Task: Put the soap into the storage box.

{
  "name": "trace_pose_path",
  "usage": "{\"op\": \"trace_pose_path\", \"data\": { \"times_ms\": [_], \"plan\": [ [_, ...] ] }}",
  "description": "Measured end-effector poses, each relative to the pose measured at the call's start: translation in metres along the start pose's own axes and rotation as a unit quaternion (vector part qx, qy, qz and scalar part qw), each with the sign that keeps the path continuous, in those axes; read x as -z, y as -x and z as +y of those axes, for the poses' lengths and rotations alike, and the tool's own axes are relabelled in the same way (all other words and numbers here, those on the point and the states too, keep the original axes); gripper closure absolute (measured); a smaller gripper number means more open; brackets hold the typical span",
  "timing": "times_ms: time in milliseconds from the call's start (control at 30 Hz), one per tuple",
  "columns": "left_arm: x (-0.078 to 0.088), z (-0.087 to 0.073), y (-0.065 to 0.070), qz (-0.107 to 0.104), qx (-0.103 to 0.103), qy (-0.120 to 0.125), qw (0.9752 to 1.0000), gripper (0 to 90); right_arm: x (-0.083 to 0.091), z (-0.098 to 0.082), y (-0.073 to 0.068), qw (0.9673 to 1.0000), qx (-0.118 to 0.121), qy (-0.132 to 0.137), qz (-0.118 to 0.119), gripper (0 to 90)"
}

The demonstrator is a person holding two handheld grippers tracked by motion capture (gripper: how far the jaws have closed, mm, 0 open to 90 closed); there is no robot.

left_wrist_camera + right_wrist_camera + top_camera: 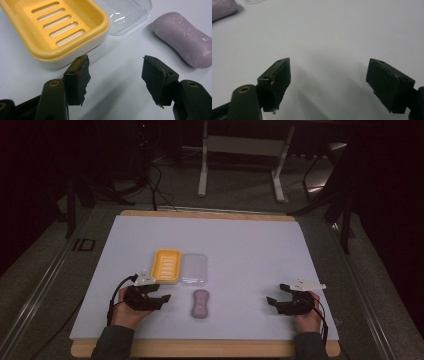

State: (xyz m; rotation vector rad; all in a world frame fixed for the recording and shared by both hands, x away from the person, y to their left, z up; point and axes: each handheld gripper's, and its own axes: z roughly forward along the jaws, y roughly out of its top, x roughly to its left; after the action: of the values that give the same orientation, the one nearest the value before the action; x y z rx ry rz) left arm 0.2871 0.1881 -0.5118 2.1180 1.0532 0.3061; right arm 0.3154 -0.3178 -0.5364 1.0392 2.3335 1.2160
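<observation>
Both hands are low on the white table mat (250, 245), and neither tool has anything in it. The left gripper (161, 299) sits with its jaws spread wide, empty, just in front of the yellow soap dish (166, 265), and the purple soap bar (201, 303) lies just to its right on the mat, near the front edge and apart from the dish. Over on the far side the right gripper (272, 301) is also gaping and empty, well apart from the bar. In the left gripper view the soap bar (186, 38) shows its rounded, pillow-like shape with a faint embossed stamp on top, lying past the right-hand jaw. I'd call it a solid, fairly dense little block, hard enough not to squash but smooth and curved, so likely to squirt out of a pinch near its ends. The sensible hold looks to be across the narrow waist, pads flat on the two long sides. The soap dish (56, 27) has a slotted floor and looks like light, stiff plastic. Touching its right edge is the clear plastic lid (194, 268), lying open side up; it looks thin and slick, and a nudge would probably send it skating.
</observation>
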Motion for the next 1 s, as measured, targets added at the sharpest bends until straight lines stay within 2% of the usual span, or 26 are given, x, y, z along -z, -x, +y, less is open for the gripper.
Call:
{"op": "trace_pose_path", "data": {
  "times_ms": [167, 300, 400, 600, 1000],
  "plan": [
    [0.002, 0.003, 0.003, 0.007, -0.005, -0.009, 0.9999, 39.4, 0.001, -0.001, -0.001, 1.0, 0.003, 0.007, -0.004, 19.5],
    [0.006, 0.007, 0.005, 0.005, -0.001, -0.007, 1.0, 40.1, 0.002, -0.001, 0.0, 0.9999, 0.0, 0.011, -0.001, 19.9],
    [0.007, 0.011, 0.007, 0.007, -0.007, -0.016, 0.9998, 40.1, 0.001, -0.001, -0.003, 0.9999, 0.009, 0.006, -0.007, 20.4],
    [0.011, 0.017, 0.012, 0.009, -0.005, -0.024, 0.9997, 40.6, 0.001, -0.001, -0.005, 0.9997, 0.02, 0.002, -0.013, 19.6],
    [0.009, 0.032, 0.021, 0.008, -0.011, -0.051, 0.9986, 40.5, 0.001, -0.001, -0.006, 0.9995, 0.025, 0.006, -0.017, 19.4]
  ]
}}
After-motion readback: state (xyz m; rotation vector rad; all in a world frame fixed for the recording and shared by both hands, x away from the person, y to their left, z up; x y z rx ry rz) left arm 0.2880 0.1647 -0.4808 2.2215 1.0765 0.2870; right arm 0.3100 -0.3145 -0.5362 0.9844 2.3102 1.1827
